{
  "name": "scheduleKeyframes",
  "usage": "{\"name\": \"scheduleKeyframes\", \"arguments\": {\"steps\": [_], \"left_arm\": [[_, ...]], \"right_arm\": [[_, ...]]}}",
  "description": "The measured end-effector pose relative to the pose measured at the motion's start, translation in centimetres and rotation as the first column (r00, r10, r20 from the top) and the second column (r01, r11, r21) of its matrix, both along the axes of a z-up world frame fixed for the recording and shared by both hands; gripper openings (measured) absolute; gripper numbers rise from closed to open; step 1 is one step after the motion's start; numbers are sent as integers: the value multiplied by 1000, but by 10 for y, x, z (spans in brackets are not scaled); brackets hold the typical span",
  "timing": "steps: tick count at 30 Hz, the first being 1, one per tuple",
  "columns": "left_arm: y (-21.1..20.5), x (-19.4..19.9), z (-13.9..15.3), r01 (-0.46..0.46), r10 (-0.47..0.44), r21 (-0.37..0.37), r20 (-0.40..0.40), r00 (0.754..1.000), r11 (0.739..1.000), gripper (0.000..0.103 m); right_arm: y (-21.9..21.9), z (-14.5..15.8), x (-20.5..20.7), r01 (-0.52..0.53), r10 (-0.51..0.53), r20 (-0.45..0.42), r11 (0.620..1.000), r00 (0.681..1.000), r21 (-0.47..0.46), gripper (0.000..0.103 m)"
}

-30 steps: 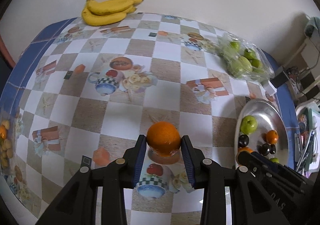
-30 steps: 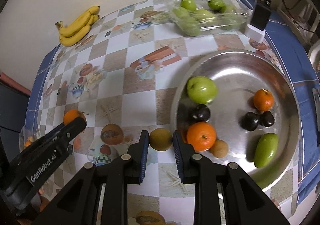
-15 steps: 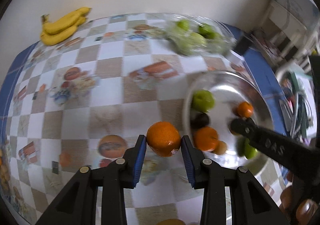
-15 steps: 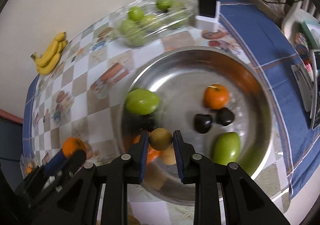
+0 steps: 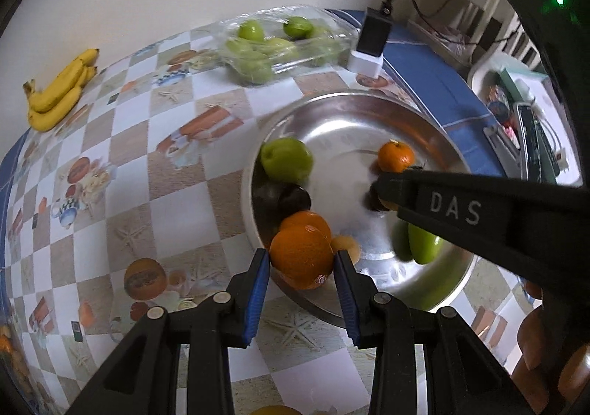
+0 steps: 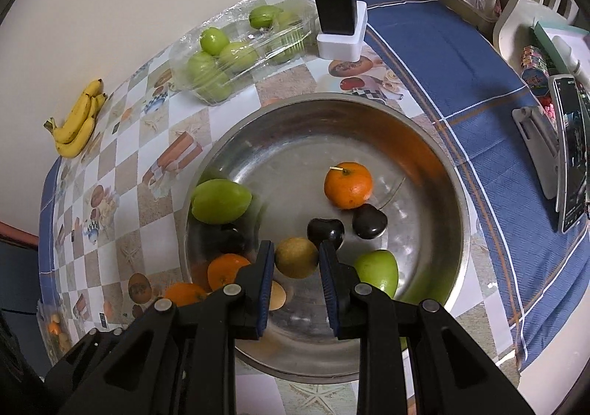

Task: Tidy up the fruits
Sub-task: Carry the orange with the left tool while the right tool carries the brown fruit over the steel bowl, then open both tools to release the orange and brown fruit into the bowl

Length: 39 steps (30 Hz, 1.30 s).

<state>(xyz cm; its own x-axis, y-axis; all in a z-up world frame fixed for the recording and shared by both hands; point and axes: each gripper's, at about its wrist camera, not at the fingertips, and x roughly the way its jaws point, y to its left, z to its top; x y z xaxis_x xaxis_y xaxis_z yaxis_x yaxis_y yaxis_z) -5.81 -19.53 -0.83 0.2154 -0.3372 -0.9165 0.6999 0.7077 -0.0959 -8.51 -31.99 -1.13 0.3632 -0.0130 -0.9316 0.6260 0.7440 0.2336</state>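
My left gripper is shut on an orange and holds it over the near left rim of the steel bowl. My right gripper is shut on a small yellow-brown fruit and holds it above the inside of the steel bowl. In the bowl lie a green mango, an orange, two dark plums, another green fruit, an orange and a small brown fruit.
A banana bunch lies at the table's far left by the wall. A clear pack of green fruit sits behind the bowl, next to a black charger on a white block. A phone on a stand is at the right.
Both grippers have moved right with their fruit. The left one came from mid-table to the bowl's rim; the right one went from the table beside the bowl to above its inside.
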Motion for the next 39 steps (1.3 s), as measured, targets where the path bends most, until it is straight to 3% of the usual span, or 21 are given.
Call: {"name": "scheduleKeyframes", "arguments": {"steps": [39], "left_arm": [[-3,4,-11,-4,3,-17,-35,999,1000,39]], "right_arm": [[9,-20,4,-19,21,-77,999,997,27,27]]}}
